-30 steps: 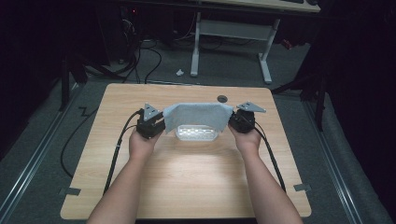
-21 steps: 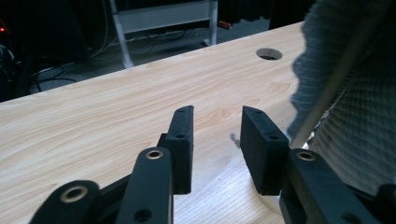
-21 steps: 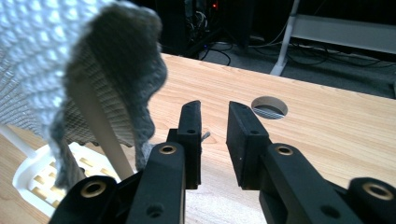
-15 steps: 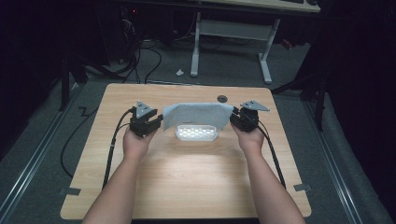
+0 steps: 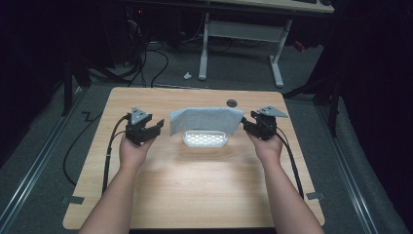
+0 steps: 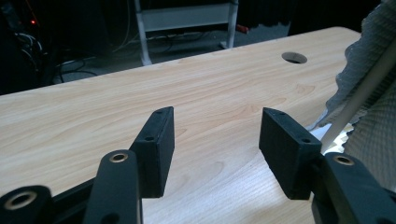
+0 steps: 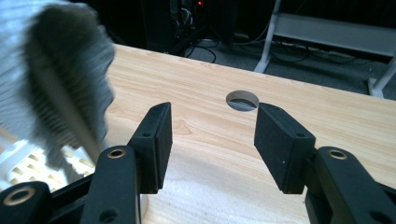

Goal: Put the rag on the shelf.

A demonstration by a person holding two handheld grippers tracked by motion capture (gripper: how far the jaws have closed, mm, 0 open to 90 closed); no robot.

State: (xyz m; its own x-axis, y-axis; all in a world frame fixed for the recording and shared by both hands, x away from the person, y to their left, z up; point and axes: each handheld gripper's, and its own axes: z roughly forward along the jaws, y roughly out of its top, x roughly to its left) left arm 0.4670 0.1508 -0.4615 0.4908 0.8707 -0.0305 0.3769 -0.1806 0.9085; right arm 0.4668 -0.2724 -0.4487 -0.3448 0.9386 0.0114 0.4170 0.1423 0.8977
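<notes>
At the left of the high view, the person's left hand (image 5: 132,148) holds the left gripper (image 5: 155,129) low over the wooden table (image 5: 204,185), its grey three-cornered plate on top and its black cable trailing back along the forearm toward the table's near left. Its jaws stand spread with nothing between them; in the left gripper view the left gripper (image 6: 215,140) shows bare wood in the gap, and the grey cloth (image 6: 369,93) hangs just beside the right-hand jaw, apart from it. In the middle of the table sits a white perforated tray (image 5: 205,139), brightly lit, and the grey cloth (image 5: 207,119) is draped over its far side, with its edges falling at either end and the tray's near part uncovered. Just beyond the cloth, a round cable hole (image 5: 232,103) is cut into the table. To the right, the person's right hand (image 5: 266,146) holds the right gripper (image 5: 247,124) close to the cloth's right end. In the right gripper view the right gripper (image 7: 212,140) has its jaws parted and empty, the cable hole (image 7: 242,101) lies ahead between them, the grey cloth (image 7: 56,79) hangs blurred at the left, and the white tray (image 7: 28,163) shows beneath it.
</notes>
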